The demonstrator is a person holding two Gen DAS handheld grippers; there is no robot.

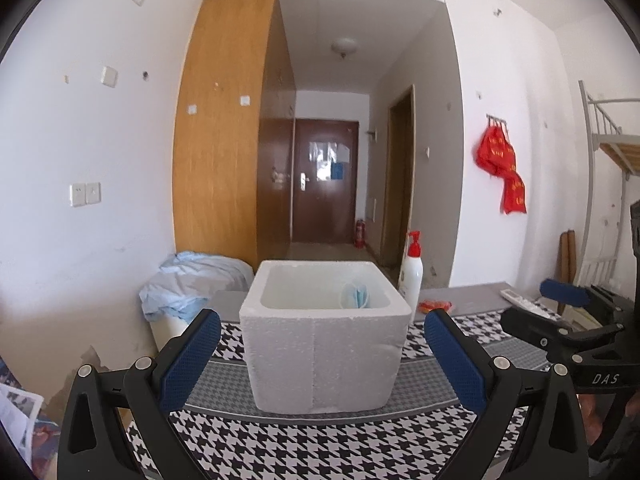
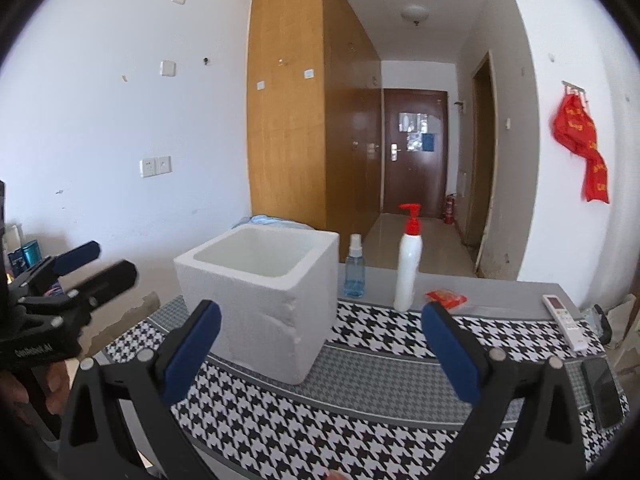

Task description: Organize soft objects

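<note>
A white foam box (image 1: 324,344) stands on the houndstooth cloth (image 1: 320,448), and a blue face mask (image 1: 355,295) lies inside it against the right wall. My left gripper (image 1: 322,354) is open and empty, just in front of the box. In the right wrist view the box (image 2: 260,300) stands left of centre, its inside mostly hidden. My right gripper (image 2: 320,354) is open and empty, over the cloth (image 2: 360,420) to the right of the box. Each gripper shows at the edge of the other's view: the right one (image 1: 560,308) and the left one (image 2: 92,266).
A white pump bottle (image 2: 409,264), a blue spray bottle (image 2: 355,268), a red packet (image 2: 446,299), a remote (image 2: 565,320) and a phone (image 2: 602,392) lie on the table. A pile of light-blue bedding (image 1: 192,284) sits behind the box at the left.
</note>
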